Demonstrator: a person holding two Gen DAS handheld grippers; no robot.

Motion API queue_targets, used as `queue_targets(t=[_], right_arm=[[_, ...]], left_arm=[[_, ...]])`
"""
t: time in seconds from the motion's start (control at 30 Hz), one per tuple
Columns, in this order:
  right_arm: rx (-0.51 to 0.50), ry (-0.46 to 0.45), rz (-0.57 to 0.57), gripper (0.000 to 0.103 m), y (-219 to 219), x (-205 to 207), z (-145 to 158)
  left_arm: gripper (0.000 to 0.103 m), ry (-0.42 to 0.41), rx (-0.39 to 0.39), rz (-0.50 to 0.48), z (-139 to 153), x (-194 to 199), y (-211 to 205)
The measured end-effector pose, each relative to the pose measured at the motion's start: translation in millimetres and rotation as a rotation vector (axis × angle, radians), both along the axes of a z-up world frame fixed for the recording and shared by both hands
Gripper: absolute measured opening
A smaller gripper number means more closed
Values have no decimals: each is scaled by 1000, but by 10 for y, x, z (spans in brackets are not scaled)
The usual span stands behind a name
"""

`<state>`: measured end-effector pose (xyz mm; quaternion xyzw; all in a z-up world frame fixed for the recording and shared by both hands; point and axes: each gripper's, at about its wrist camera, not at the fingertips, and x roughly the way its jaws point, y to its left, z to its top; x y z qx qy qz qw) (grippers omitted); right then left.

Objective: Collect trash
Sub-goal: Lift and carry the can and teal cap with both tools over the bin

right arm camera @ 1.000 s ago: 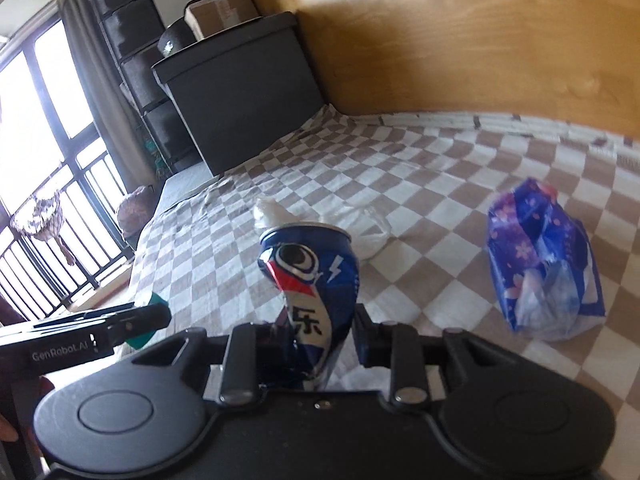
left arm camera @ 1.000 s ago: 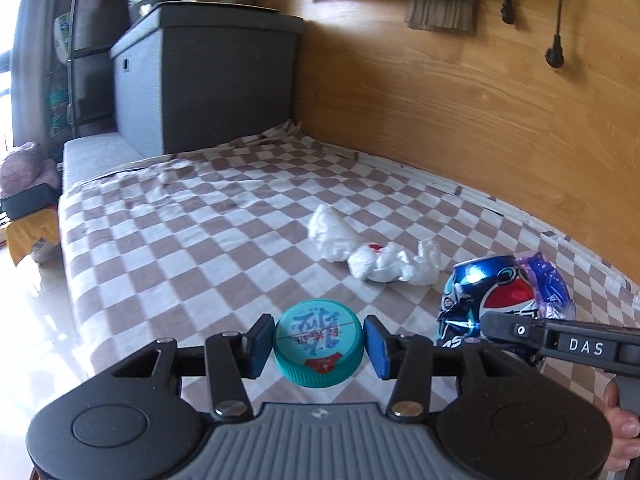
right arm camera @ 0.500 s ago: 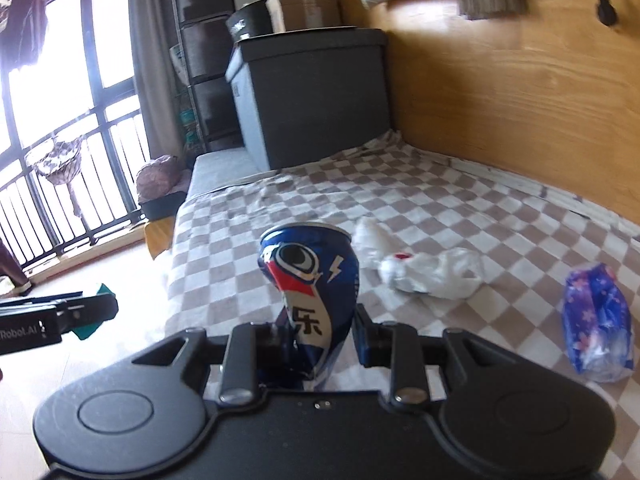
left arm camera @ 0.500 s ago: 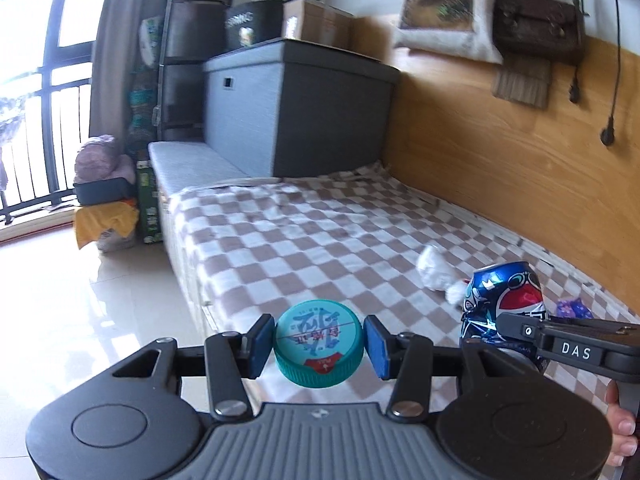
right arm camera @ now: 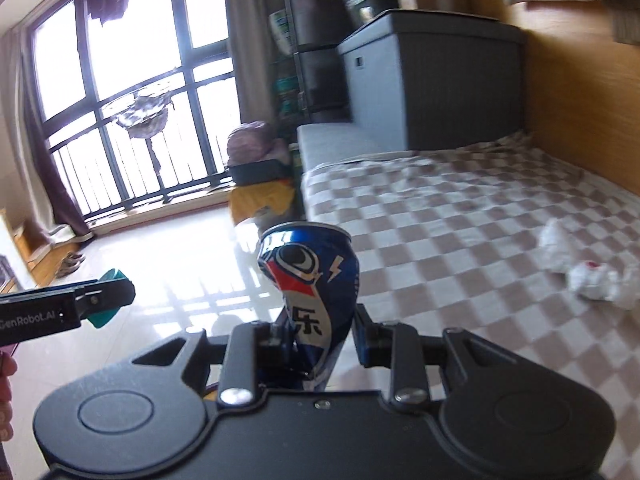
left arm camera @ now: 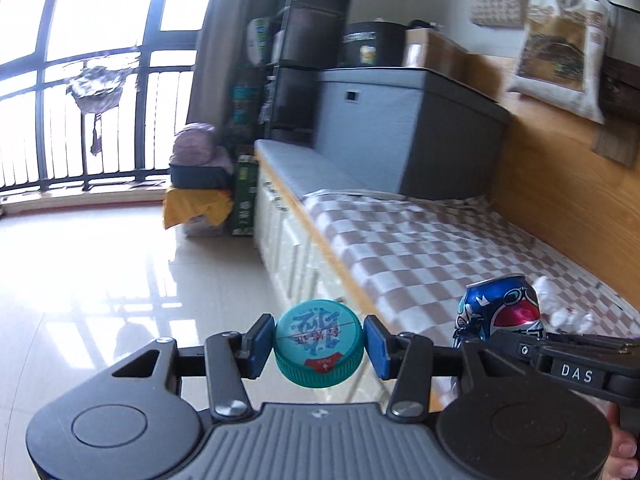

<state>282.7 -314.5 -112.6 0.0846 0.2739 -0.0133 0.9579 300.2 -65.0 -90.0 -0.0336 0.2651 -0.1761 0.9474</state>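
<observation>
Left wrist view: teal bottle cap (left arm camera: pixel 319 349), clamped flat between my left gripper (left arm camera: pixel 317 346) pads, carried over the floor. Crushed blue can (right arm camera: pixel 310 292), pinched at its dented waist by my right gripper (right arm camera: pixel 320 342), likely for one disposal trip. White wrappers (right arm camera: pixel 588 268) remain far right on checked bedspread (right arm camera: pixel 460 216).

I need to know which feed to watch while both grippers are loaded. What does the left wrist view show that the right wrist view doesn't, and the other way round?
Only the left wrist view shows the printed top of the teal cap, gripped between the left gripper pads, and the tote bag on the wall.

Only the right wrist view shows the crushed waist of the blue can, where the right gripper pinches it, and shoes by the window.

Both show the checked bedcover, crumpled white tissue and the grey box.
</observation>
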Motion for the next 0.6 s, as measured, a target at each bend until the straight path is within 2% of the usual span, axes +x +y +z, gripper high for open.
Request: queue_targets(t=[0.3, 0.6], right_arm=[[19, 76, 134, 30, 788, 436, -455], [34, 210, 171, 30, 1198, 977, -1227]], left_arm=[[49, 97, -34, 155, -523, 212, 638], [49, 210, -44, 262, -1208, 614, 907]])
